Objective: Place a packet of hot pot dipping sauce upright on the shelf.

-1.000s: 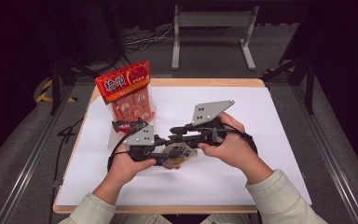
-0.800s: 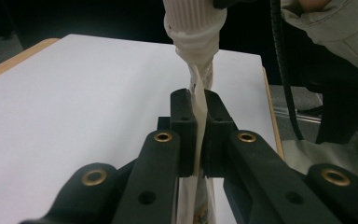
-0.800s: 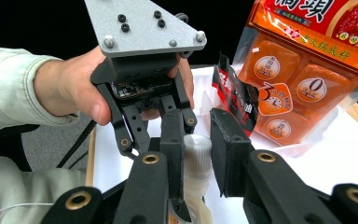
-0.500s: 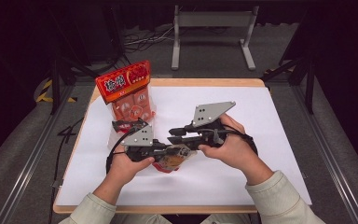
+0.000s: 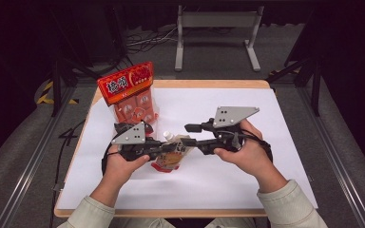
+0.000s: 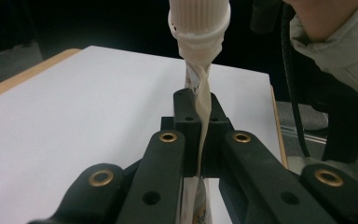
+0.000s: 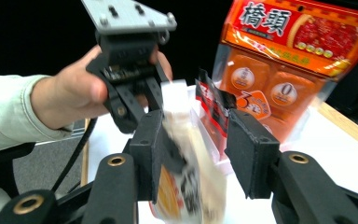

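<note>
A small spouted pouch (image 5: 170, 160) with a white cap (image 5: 168, 136) hangs just above the white table top (image 5: 275, 156) at its middle. My left gripper (image 5: 165, 148) is shut on the pouch's flattened neck; in the left gripper view both jaws pinch the pouch (image 6: 200, 93) right under the cap (image 6: 199, 18). My right gripper (image 5: 193, 137) faces it from the right. Its jaws have just been opening and stand apart around the pouch (image 7: 191, 158): the pouch leans on the left pad (image 7: 150, 144), while the right pad (image 7: 251, 149) is off it.
A tall orange snack bag (image 5: 130, 92) stands at the table's back left, close behind the grippers, and it appears in the right gripper view as the bag (image 7: 286, 56). A metal stand (image 5: 216, 28) sits on the floor beyond the table.
The right gripper's jaws have spread apart around the pouch. The left gripper's jaws have closed tighter on its neck. Both hands have stayed where they were.
</note>
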`<state>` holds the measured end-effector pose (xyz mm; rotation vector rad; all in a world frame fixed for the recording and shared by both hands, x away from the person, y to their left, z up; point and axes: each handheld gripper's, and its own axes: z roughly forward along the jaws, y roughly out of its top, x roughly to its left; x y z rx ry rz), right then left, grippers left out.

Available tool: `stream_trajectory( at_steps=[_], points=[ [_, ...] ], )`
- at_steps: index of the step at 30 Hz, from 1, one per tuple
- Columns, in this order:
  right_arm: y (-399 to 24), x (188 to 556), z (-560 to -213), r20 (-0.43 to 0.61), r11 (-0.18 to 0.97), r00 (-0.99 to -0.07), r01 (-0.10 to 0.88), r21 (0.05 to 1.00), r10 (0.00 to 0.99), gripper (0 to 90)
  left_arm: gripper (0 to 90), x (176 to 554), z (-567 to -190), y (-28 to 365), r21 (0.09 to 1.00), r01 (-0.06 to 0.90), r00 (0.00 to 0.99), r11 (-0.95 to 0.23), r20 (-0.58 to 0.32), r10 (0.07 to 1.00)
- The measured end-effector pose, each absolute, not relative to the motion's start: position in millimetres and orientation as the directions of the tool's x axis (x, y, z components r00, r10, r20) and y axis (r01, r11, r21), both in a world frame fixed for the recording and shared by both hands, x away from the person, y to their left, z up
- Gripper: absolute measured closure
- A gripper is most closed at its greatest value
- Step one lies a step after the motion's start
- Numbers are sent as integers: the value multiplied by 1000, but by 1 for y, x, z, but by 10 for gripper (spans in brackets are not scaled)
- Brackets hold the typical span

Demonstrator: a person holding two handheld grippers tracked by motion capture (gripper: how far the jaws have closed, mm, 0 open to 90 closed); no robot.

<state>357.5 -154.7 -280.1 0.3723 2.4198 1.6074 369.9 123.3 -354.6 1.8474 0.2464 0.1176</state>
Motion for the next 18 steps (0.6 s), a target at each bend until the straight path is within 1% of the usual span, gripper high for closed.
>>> stream_trajectory(
  at_steps=[9,13,18],
  points=[
    [-193,358,-301,2,316,-910,147,937,415,547,882,368,-343,143,973,91,961,-213,-30,274],
    [-205,358,-307,20,323,-895,182,929,446,534,883,368,-340,148,975,86,957,-206,-23,289],
    [-220,359,-314,14,339,-857,219,915,514,531,883,367,-336,154,978,73,951,-194,-10,308]
  ],
)
